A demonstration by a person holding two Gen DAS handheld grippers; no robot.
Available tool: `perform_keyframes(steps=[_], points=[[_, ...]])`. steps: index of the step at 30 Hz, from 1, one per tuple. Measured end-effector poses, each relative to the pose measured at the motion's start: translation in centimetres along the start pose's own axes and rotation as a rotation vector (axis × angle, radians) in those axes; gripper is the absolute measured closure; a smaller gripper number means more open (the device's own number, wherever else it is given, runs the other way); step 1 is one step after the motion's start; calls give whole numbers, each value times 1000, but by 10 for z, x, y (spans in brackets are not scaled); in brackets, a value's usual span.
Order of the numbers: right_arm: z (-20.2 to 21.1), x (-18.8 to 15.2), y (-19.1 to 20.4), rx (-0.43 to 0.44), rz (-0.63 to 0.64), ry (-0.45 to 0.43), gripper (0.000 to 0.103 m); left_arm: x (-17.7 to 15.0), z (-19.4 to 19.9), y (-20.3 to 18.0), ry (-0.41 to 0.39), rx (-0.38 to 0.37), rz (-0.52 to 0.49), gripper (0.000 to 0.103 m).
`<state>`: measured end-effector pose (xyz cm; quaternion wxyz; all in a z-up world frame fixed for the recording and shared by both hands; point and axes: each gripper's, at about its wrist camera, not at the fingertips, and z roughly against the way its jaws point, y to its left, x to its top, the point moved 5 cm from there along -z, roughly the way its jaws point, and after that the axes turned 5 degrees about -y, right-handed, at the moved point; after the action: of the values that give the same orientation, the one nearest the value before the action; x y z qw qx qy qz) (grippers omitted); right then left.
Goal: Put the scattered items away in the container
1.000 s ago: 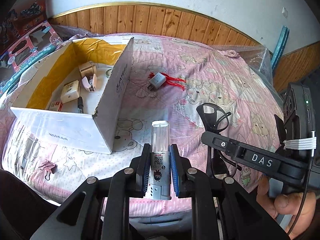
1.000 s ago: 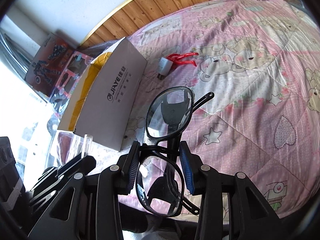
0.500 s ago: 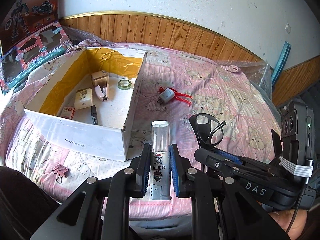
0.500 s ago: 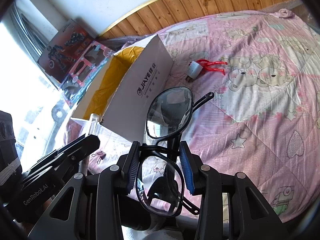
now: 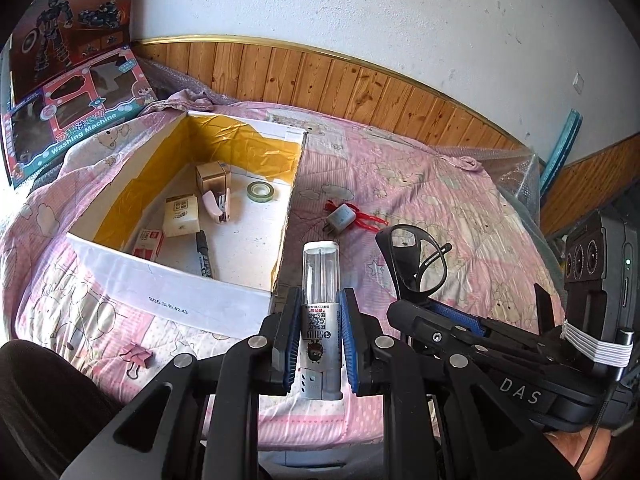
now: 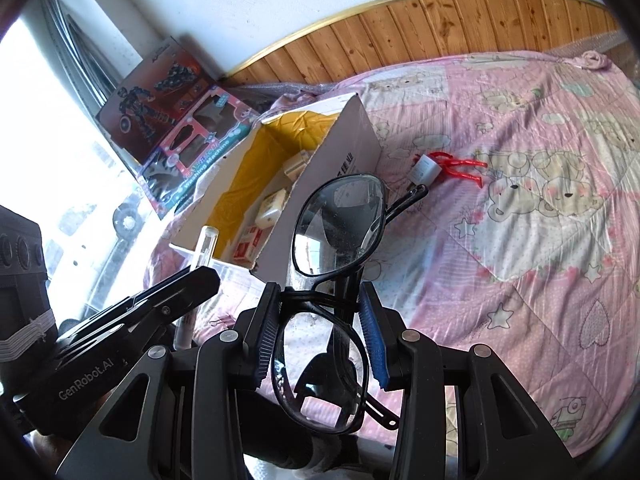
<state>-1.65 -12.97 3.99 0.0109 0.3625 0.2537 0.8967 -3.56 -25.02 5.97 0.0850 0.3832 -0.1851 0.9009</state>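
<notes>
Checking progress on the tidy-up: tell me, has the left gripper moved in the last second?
Yes. The left gripper, shut on the clear tube, has risen and pulled back: the box now sits lower in the left wrist view, with more of its floor showing.

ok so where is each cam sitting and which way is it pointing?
Left wrist: on the left gripper, looking along its fingers over the pink bedspread into the open cardboard box; it is shut on a clear-topped dispenser; the right gripper shows at right.
Right wrist: on the right gripper, facing the box's outer wall and wood panelling; it is shut on black glasses; the left gripper shows at lower left.
Shared: box, charger with red cord, glasses, bedspread.
</notes>
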Motion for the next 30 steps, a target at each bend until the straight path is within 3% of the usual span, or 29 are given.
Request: perform_keyframes(steps=[30], points=[[-36,43,77,66,142,21,62,38,12,80,-64,29,130,83]])
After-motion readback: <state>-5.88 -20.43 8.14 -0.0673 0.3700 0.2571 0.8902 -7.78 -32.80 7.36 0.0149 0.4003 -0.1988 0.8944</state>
